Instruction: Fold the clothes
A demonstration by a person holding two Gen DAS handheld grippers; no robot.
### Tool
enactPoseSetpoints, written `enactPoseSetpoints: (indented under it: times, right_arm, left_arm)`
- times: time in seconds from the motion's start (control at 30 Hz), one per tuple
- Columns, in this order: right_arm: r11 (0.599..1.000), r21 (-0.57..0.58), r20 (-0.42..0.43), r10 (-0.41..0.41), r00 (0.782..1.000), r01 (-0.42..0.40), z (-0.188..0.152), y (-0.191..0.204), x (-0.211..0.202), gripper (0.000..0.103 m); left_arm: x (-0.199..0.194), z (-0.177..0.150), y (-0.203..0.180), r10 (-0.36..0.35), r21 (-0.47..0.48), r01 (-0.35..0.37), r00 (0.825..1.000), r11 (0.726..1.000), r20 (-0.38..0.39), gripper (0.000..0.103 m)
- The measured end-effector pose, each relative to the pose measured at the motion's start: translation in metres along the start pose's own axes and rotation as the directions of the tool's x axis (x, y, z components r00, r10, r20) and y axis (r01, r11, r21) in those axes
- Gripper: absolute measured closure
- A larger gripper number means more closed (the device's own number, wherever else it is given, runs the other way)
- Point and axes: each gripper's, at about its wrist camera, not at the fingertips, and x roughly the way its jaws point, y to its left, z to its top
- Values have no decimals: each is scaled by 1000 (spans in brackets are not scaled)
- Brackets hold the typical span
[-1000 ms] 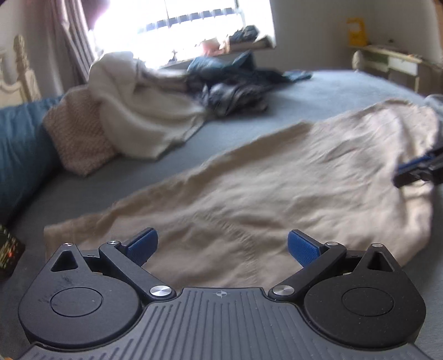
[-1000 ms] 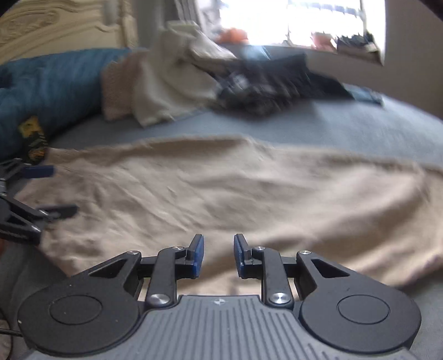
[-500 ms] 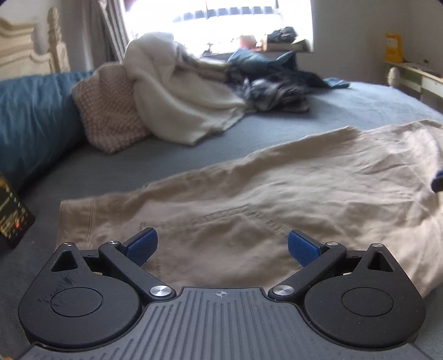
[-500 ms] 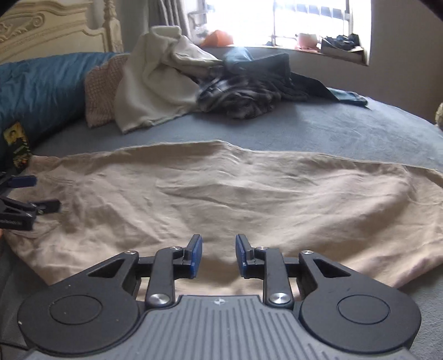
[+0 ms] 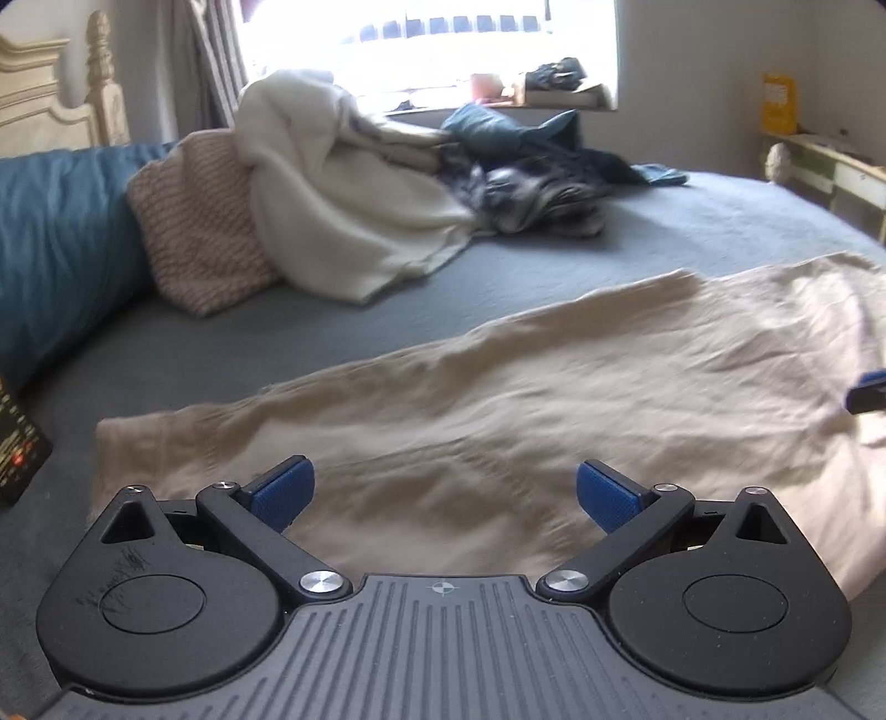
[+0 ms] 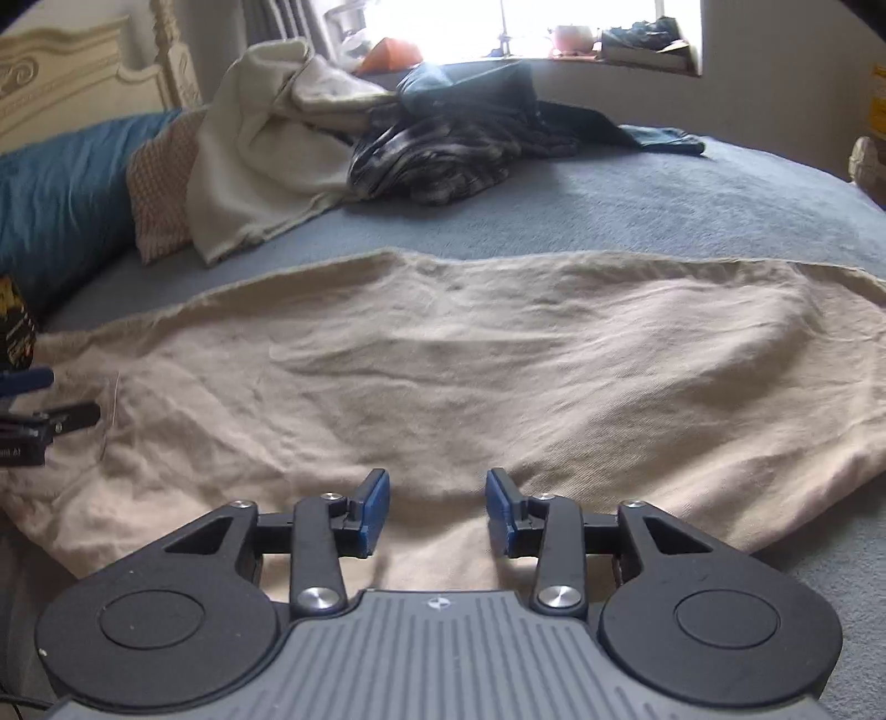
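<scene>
Daylight pours through the window (image 5: pixel 432 50) onto a bed covered in a grey-blue blanket (image 6: pixel 637 205), with a carved cream headboard (image 6: pixel 72 94) at its left end. Spread flat across the near half of the bed lies the beige garment (image 6: pixel 470 387), wrinkled, its long edge running from left to right; its exact kind cannot be told. Farther back a heap of unfolded clothes waits: a cream garment (image 5: pixel 343 221) draped over a pink patterned cushion (image 5: pixel 194 221), and beside it dark plaid and blue clothes (image 6: pixel 443 144). A teal pillow (image 5: pixel 55 249) lies at the far left.

The left gripper (image 5: pixel 440 493) hovers over the garment's left end with its blue pads spread wide and nothing between them. Compared with a second ago, its view has swung left and levelled, so the garment's left corner now lies closer in front of it and the clothes heap sits more central; the spread of its fingers is unchanged. In the right wrist view it shows at the left edge (image 6: pixel 39 399), just over the cloth's left end.

The right gripper (image 6: pixel 437 509) hangs above the garment's near edge, towards the middle. Its pads now stand clearly apart, wider than the narrow gap of half a second ago, and they hold nothing. Only its tip shows at the right edge of the left wrist view (image 5: pixel 869 390).

A dark box with yellow print (image 6: pixel 14 327) sits at the bed's left edge.
</scene>
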Motion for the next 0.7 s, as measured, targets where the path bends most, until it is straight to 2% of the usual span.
enactPoseSetpoints:
  times: [0.1, 0.23, 0.43, 0.57, 0.7]
  right_arm:
    - [999, 51, 35, -3, 999, 1, 6, -13, -9, 59]
    - [973, 230, 72, -8, 997, -9, 10, -51, -23, 57]
    - [868, 496, 67, -69, 995, 27, -2, -117, -35, 57]
    - [803, 595, 66, -87, 994, 31, -16, -145, -41, 57]
    - [763, 646, 60, -95, 994, 34, -26, -164, -44, 57]
  left_arm:
    - [-2, 5, -8, -18, 11, 18, 1000, 1000, 18, 1]
    - [7, 15, -23, -39, 28, 39, 999, 999, 13, 1]
    - [22, 31, -48, -76, 59, 75, 997, 995, 15, 1]
    - [32, 42, -74, -116, 107, 111, 993, 988, 37, 1]
    - [46, 45, -103, -157, 156, 151, 987, 976, 26, 1]
